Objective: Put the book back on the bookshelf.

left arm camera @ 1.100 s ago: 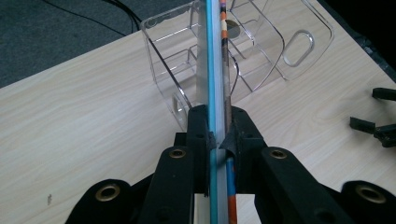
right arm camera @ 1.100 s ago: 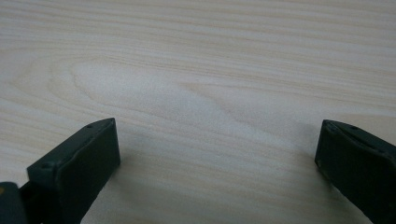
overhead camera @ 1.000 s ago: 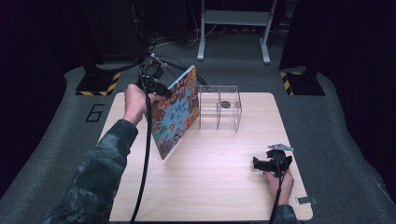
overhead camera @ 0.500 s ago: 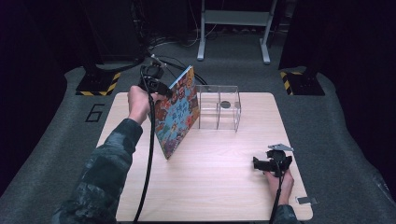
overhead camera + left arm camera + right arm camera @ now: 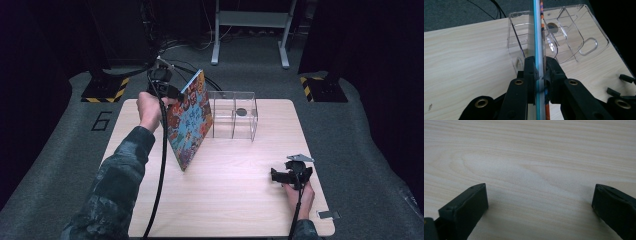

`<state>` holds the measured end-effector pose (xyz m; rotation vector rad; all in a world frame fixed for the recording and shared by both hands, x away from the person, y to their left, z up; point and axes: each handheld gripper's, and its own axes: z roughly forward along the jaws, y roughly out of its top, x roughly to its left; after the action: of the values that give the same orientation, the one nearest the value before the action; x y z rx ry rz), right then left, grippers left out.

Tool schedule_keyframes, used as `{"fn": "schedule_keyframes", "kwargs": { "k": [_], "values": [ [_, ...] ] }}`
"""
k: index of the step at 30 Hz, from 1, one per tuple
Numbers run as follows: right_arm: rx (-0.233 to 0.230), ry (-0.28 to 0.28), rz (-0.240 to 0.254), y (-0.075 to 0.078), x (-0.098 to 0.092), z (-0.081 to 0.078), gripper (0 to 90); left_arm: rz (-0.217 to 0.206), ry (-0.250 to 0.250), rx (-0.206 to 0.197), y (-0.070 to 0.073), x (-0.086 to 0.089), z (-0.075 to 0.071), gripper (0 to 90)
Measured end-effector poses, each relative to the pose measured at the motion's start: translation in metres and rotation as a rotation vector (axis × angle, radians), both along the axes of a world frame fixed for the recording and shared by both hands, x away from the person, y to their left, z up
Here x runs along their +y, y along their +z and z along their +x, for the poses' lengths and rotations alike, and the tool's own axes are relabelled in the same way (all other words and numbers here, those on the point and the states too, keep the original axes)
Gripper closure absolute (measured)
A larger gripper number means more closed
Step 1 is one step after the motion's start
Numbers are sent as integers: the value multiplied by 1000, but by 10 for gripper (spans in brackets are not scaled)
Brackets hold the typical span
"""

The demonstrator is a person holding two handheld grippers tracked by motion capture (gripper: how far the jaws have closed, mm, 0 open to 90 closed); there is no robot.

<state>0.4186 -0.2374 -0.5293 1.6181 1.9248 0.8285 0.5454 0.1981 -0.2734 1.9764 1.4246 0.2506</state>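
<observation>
A pale wooden table (image 5: 240, 200) stood on grey carpet in a dark room, and over it the left gripper (image 5: 172, 95) had a picture book (image 5: 190, 120) pinched tight.

And there it was in the left gripper view: the left gripper (image 5: 539, 67) had its two black jaws pressed onto the book's (image 5: 537, 30) thin edge, teal and orange stripes running straight up between them. From above, the book hung tilted, its colourful cover facing the person's right, its lower corner down at the tabletop, just beside the clear plastic divided organizer (image 5: 234, 115) at the far side. A small dark round thing (image 5: 241, 111) lay in one of its compartments. Well apart, near the right front edge, the right gripper (image 5: 287, 175) rested low in the right hand (image 5: 299, 192). Its jaws were spread wide over bare wood (image 5: 529, 170), holding nothing.
</observation>
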Motion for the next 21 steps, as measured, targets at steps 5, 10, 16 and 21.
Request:
{"fn": "schedule_keyframes", "kwargs": {
  "k": [5, 10, 16, 21],
  "values": [
    [-1, -2, 3, 0, 0, 0, 0, 24, -14, 1, 0, 1, -2, 805],
    [-2, -3, 10, 0, 1, 0, 0, 52, -48, 12, -1, 4, -2, 801],
    [-4, 3, 8, 0, 0, 0, 0, 67, -95, 17, -5, 6, -2, 741],
    [-3, 4, 9, 0, 0, 0, 0, 122, -135, 39, -13, -2, 1, 677]
  ]
}}
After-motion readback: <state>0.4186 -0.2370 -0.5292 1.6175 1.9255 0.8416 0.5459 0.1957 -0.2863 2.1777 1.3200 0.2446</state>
